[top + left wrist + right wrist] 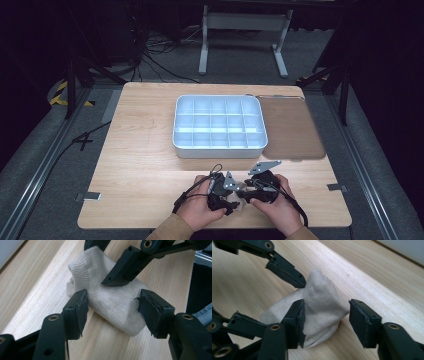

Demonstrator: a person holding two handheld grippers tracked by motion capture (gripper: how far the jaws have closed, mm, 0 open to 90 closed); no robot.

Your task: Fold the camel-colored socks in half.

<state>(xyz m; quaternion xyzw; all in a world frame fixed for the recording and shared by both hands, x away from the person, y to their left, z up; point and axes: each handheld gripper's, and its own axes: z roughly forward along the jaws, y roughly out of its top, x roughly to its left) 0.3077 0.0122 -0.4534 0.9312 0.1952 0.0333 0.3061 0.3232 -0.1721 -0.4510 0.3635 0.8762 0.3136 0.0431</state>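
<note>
A rolled cream sock (pixel 112 302) lies on the wooden table near its front edge, between the two hands (pixel 241 196). My left gripper (pixel 112 311) straddles it with its jaws apart; the sock fills most of the gap, and the pads rest at its sides without squeezing it. My right gripper (pixel 327 320) faces it from the other side, open, its left pad against the sock (pixel 322 305) and its right pad clear of it. Each gripper view also has the other gripper's black jaws at the top, by the sock's far end.
A white tray (pixel 218 150) with several empty compartments stands at the table's middle back. A brown mat (pixel 292 130) lies to its right. Bare wood stretches left of the hands. The table's front edge is close under the forearms.
</note>
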